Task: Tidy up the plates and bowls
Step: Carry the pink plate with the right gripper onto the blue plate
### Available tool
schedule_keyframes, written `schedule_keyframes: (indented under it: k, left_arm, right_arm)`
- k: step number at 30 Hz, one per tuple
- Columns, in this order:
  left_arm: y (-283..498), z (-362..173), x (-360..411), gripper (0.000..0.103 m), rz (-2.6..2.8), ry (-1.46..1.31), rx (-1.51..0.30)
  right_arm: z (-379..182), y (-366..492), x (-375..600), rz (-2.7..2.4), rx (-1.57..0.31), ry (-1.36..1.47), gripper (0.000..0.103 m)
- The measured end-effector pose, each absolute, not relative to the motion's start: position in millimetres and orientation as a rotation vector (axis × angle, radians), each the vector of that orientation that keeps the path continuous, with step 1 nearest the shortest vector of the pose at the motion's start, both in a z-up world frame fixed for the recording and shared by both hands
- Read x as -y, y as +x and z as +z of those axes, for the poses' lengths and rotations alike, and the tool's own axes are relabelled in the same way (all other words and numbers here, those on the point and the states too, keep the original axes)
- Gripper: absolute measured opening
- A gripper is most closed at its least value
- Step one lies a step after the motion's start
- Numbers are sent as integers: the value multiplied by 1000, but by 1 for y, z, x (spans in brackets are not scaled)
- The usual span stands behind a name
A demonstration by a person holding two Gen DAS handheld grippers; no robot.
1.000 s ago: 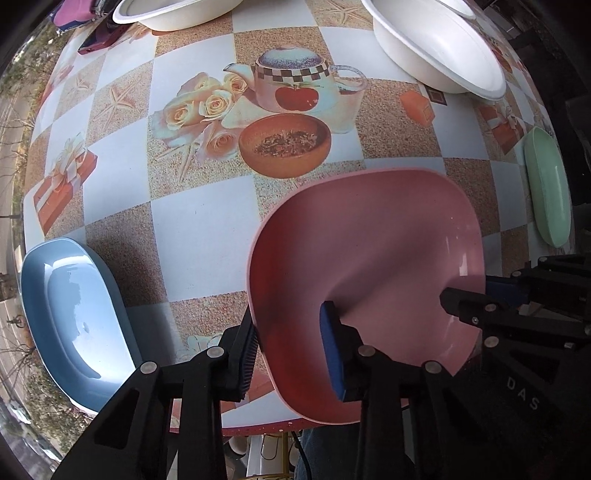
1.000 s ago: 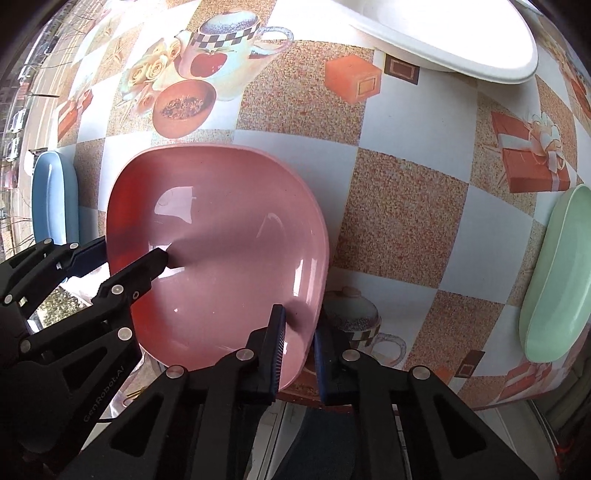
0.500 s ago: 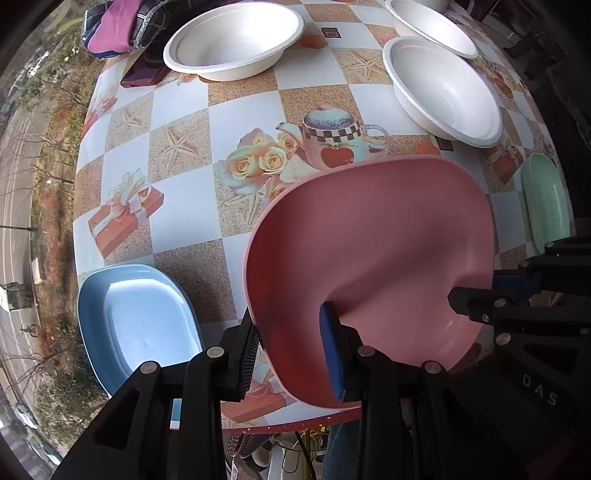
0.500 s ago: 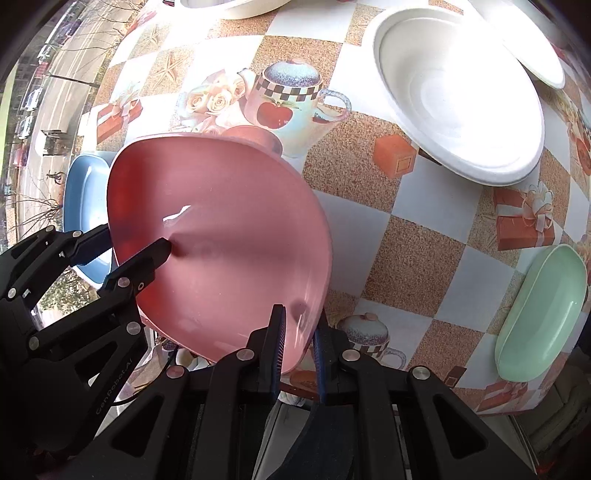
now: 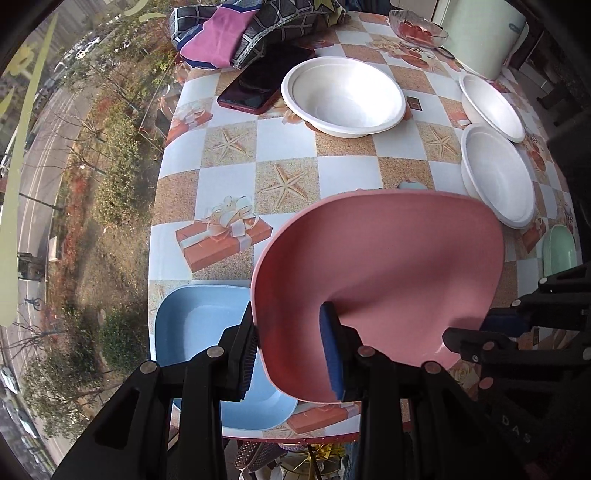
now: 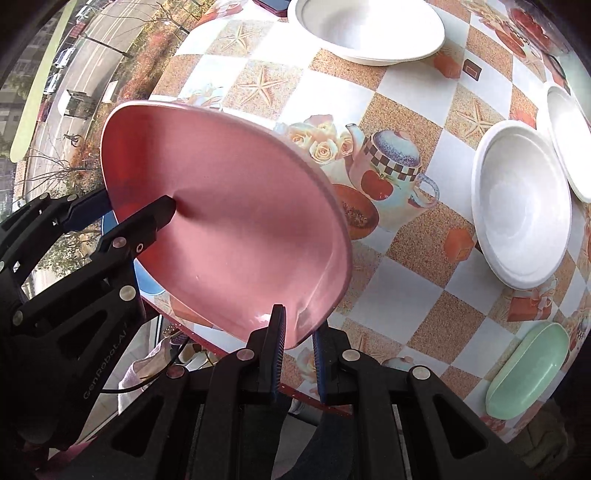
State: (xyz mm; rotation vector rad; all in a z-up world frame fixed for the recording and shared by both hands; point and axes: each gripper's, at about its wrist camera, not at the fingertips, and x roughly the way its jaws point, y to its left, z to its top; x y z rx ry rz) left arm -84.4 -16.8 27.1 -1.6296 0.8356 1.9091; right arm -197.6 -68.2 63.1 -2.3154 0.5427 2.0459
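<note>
Both grippers hold a pink plate (image 5: pixel 388 280) in the air above the patterned table (image 5: pixel 347 170). My left gripper (image 5: pixel 291 354) is shut on the plate's near-left rim. My right gripper (image 6: pixel 298 350) is shut on the opposite rim of the pink plate (image 6: pixel 229 229), and its black fingers also show at the right of the left wrist view. A blue plate (image 5: pixel 192 332) lies at the table's near-left corner, partly beneath the pink plate. A green plate (image 6: pixel 528 373) lies near the right edge. Three white bowls stand farther back, the largest (image 5: pixel 343 96) in the middle.
A dark phone (image 5: pixel 258 88) and folded cloths (image 5: pixel 236 40) lie at the far left of the table. A glass dish (image 5: pixel 417 29) and a pale bucket (image 5: pixel 480 33) stand at the back. The table edge runs just under the grippers, with a street scene beyond the window at left.
Both grippers have risen with the pink plate and shifted left toward the blue plate. More of the table and the far bowls have come into view.
</note>
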Motion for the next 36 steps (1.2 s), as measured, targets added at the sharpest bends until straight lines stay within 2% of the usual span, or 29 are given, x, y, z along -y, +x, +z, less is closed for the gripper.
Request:
schedule_keyframes:
  k: [9, 20, 31, 33, 35, 36]
  left_arm:
    - [-107, 18, 64, 35, 2005, -1644, -759]
    - [-122, 3, 115, 35, 2023, -1694, -771]
    - [-126, -22, 128, 36, 1939, -1643, -865]
    - [-126, -23, 126, 41, 1966, -1615, -884]
    - [-125, -25, 124, 53, 1982, -1608, -881]
    - [-125, -25, 124, 55, 1983, -1617, -866]
  right_arm:
    - [61, -221, 112, 2105, -495, -2372, 16]
    - [33, -240, 158, 2097, -515, -2489, 16]
    - [10, -232, 140, 2010, -687, -2540, 16]
    - [8, -232, 143, 2014, -715, -2553, 16]
    - [9, -230, 144, 2036, -724, -2563, 17]
    - [11, -229, 143, 2057, -702, -2553, 17]
